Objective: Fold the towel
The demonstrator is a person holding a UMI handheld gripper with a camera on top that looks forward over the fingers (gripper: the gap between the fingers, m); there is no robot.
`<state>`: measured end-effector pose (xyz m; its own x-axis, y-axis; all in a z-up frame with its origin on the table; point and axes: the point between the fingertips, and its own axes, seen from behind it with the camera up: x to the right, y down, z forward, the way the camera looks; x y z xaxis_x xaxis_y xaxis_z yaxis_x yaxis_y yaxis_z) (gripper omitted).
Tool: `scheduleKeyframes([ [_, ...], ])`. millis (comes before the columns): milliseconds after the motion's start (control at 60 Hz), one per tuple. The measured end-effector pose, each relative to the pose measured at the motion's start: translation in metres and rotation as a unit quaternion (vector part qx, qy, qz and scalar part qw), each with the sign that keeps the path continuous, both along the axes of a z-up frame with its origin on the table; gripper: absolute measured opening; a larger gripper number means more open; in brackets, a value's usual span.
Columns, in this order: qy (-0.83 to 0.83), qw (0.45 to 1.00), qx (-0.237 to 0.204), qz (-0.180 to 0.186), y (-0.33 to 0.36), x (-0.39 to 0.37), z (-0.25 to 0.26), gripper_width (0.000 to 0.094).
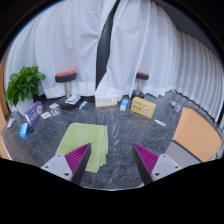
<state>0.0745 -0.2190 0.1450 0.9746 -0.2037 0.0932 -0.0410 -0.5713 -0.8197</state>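
A light green towel [84, 140] lies flat on the dark grey marbled table [120, 135], folded into a rough rectangle with stepped edges. It lies just ahead of my left finger, whose pink pad [79, 158] overlaps its near corner in view. My gripper [113, 160] is open, with a wide gap between the two fingers and only bare table between them. The right pad [147, 157] is over bare table. Nothing is held.
Beyond the towel stand small items: a yellow box [143, 106], a blue bottle [124, 103], a blue object [24, 130] at the left, papers [45, 113]. A potted plant [24, 84], two stools [66, 78] and white curtains [70, 40] stand behind. An orange surface [198, 132] lies at the right.
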Motion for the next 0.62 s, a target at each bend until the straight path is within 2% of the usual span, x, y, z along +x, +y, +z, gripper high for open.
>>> scheduleKeyframes([
  [200,-0.017,1.000,0.023,-0.005,-0.087,-0.066,0.052,0.0849],
  [383,-0.017,0.999,0.022,-0.028,-0.167,-0.106,0.071,0.0847],
  [617,-0.035,0.999,0.028,-0.029,-0.215,-0.128,0.089,0.0848],
])
